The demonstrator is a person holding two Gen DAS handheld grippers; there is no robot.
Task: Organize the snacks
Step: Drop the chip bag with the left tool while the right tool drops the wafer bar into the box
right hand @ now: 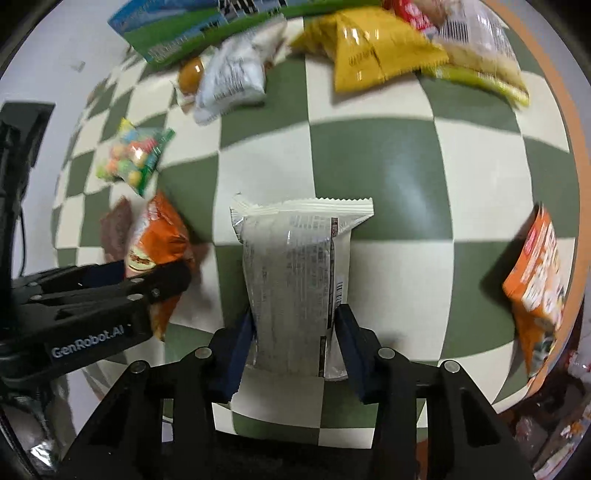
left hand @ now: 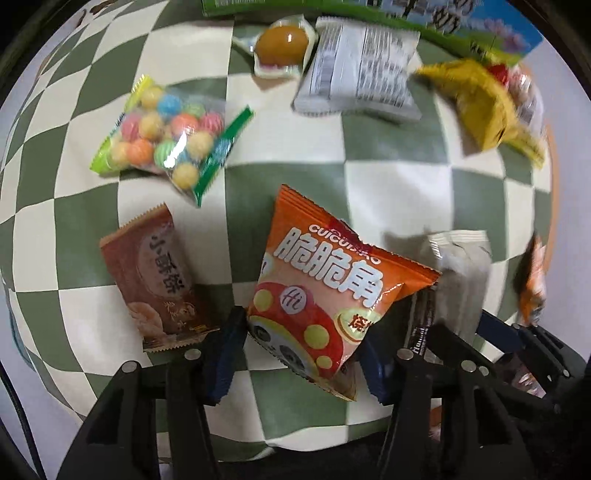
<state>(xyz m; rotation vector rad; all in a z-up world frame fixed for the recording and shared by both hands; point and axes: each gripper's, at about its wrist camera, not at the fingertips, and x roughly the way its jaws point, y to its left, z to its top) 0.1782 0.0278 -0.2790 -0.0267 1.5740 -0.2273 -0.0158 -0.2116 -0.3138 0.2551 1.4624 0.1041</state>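
You see: tablecloth (left hand: 399,192) green-and-cream checks | chip bag (left hand: 332,295) orange, red-and-yellow dots | candy bag (left hand: 166,136) multicolour balls | wrapper (right hand: 295,266) silver-white

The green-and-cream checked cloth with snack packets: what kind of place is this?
Probably a home table: a green-and-cream checked tablecloth, loose snacks such as a clear bag of coloured candy balls, and a green-blue printed carton.

Blurred yellow packet (left hand: 484,107); edge-cropped green box (left hand: 295,7).
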